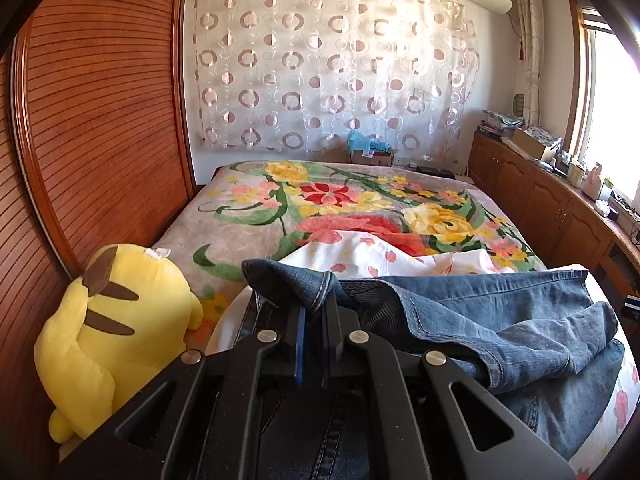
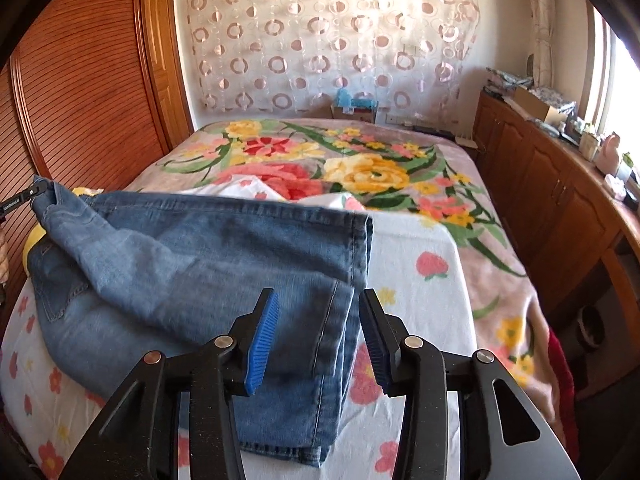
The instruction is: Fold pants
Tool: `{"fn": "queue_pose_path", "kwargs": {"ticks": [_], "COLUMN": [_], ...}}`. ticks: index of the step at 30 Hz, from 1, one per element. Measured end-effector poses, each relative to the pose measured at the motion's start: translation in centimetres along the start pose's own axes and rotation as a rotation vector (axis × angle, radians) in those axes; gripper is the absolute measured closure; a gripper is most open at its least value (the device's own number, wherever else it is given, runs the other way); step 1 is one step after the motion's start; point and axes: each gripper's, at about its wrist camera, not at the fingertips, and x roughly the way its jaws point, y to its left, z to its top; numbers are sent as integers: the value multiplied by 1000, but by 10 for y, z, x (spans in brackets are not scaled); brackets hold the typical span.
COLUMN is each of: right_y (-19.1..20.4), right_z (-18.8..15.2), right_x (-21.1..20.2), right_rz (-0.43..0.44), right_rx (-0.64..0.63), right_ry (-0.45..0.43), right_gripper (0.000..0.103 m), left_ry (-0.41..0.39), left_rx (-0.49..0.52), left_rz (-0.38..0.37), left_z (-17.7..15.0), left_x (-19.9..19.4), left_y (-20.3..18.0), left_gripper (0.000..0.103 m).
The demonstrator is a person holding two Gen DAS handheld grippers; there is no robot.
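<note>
Blue jeans (image 1: pixel 500 312) lie folded over on a white flowered sheet (image 2: pixel 412 264) at the near end of the bed. My left gripper (image 1: pixel 315 312) is shut on a hem corner of the jeans and holds it raised off the sheet. The right wrist view shows that same left gripper (image 2: pixel 38 192) at the far left, with the denim corner pulled up to it. My right gripper (image 2: pixel 319 296) is open just above the folded jeans (image 2: pixel 200 248). A denim edge lies between its blue pads (image 2: pixel 262 340), which do not press on it.
A yellow plush toy (image 1: pixel 116 328) sits at the bed's left side against the wooden wardrobe (image 1: pixel 100 120). A floral blanket (image 1: pixel 360 200) covers the far part of the bed. Wooden cabinets (image 2: pixel 540 184) with clutter on top line the right wall under the window.
</note>
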Motion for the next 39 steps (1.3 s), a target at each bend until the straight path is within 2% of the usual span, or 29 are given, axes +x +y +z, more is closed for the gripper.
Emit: {"fn": "queue_pose_path", "kwargs": {"ticks": [6, 10, 11, 12, 15, 23, 29, 32, 37, 38, 39], "right_y": [-10, -11, -10, -7, -3, -24, -25, -8, 3, 3, 2], "right_z": [-12, -12, -10, -8, 0, 44, 65, 65, 80, 88, 93], "right_x": [22, 24, 22, 20, 9, -22, 5, 33, 60, 64, 64], "right_rz": [21, 58, 69, 73, 86, 35, -22, -54, -84, -87, -90], "right_rx": [35, 49, 40, 20, -31, -19, -23, -32, -30, -27, -22], "right_ry": [109, 112, 111, 107, 68, -99, -103, -63, -23, -20, -16], "right_gripper": [59, 59, 73, 88, 94, 96, 96, 96, 96, 96, 96], "left_ry": [29, 37, 37, 38, 39, 42, 83, 93, 72, 73, 74], "left_rx": [-9, -8, -8, -9, -19, -19, -13, -7, 10, 13, 12], "left_rz": [5, 5, 6, 7, 1, -1, -6, -14, -16, -21, -29], "left_z": [-6, -3, -4, -2, 5, 22, 23, 18, 13, 13, 12], "left_x": [8, 13, 13, 15, 21, 36, 53, 51, 37, 34, 31], "left_y": [4, 4, 5, 6, 8, 7, 6, 7, 11, 11, 12], "left_gripper": [96, 96, 96, 96, 96, 96, 96, 88, 49, 44, 30]}}
